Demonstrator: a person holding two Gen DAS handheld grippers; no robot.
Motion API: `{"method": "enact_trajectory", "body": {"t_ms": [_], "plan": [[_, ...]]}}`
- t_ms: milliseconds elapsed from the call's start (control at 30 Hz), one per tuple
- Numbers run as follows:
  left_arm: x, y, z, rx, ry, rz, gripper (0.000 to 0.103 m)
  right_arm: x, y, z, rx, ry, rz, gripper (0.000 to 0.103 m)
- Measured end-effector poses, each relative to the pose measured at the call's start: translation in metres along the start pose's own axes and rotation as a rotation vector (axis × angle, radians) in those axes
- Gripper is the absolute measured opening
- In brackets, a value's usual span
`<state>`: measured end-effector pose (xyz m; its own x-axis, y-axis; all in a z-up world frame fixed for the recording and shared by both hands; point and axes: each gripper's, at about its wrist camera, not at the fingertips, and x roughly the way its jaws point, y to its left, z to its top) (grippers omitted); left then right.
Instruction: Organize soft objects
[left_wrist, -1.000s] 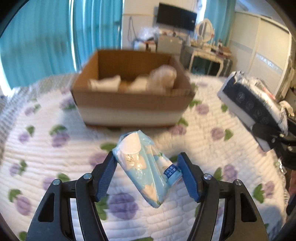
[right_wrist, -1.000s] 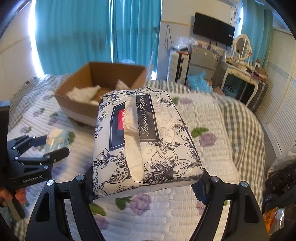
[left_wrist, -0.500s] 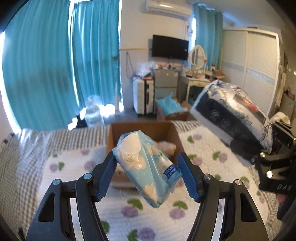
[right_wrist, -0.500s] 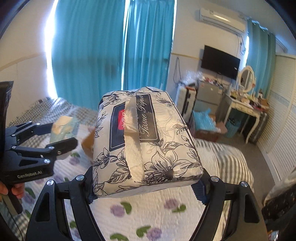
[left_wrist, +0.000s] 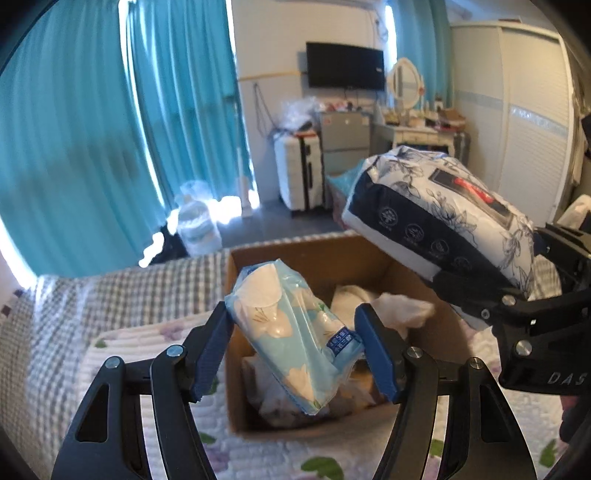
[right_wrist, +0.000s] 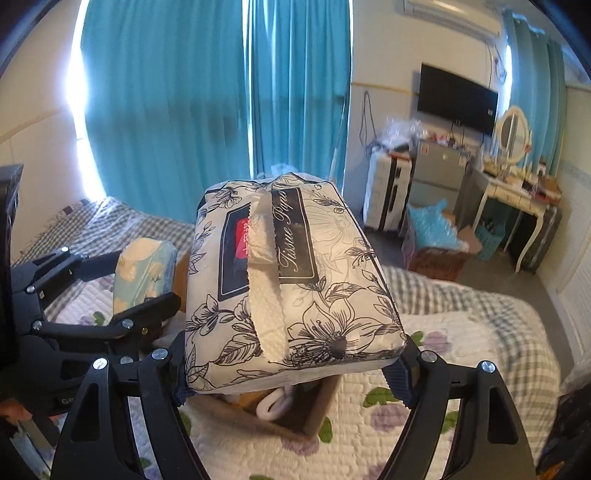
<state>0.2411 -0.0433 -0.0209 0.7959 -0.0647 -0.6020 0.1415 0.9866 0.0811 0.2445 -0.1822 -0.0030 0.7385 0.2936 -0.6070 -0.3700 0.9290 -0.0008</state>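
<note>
Hovering over the open brown cardboard box (left_wrist: 306, 258), the left gripper (left_wrist: 295, 343) has its blue-padded jaws closed partway on a small pale-blue floral tissue pack (left_wrist: 291, 332), pinched across its width and hanging tilted, lower end pointing into the box. The right gripper (right_wrist: 291, 369) stands spread wide, its jaws clamped on the two ends of a large white soft tissue pack printed with dark line-drawn flowers (right_wrist: 288, 295), a strip of white tissue poking from its top slot. Both packs are carried in the air, apparently so they can be dropped straight in instead of pushed across the quilt.

The box sits on a white quilted bedspread with purple flowers (left_wrist: 266, 454), near the far edge of the bed where a grey checked blanket (left_wrist: 122, 291) begins. Crumpled white soft items (left_wrist: 399, 314) already fill much of the box, mostly toward its right and near sides; the far left corner looks emptier.

In the left view the large pack hangs over the box's right rim, just beside the small one, so the two grippers crowd each other. Releasing the small pack first would likely free room above the opening. The large pack looks nearly as wide as the box, so it probably needs lining up with the walls.
</note>
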Motion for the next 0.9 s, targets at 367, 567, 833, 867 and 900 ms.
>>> {"method": "enact_trajectory", "body": {"t_ms": [367,567,833,867,900], "plan": [[0.057,0.002,-0.013,0.015,0.031,-0.024,0.077,0.076,-0.007,-0.010,0.001,0.079,0.041,0.080],[0.050,0.002,-0.017,-0.008,0.000,-0.028,0.084,0.063,-0.016,-0.010,0.056,0.011,0.034,0.100],[0.000,-0.005,-0.001,0.026,-0.056,0.025,0.096,-0.006,-0.019,0.007,0.090,-0.077,-0.010,0.103],[-0.010,-0.005,0.002,0.023,-0.068,0.026,0.096,-0.020,-0.019,0.011,0.091,-0.088,-0.014,0.103],[-0.023,-0.005,0.006,0.019,-0.085,0.025,0.096,-0.031,-0.019,0.013,0.089,-0.098,-0.017,0.103]]}}
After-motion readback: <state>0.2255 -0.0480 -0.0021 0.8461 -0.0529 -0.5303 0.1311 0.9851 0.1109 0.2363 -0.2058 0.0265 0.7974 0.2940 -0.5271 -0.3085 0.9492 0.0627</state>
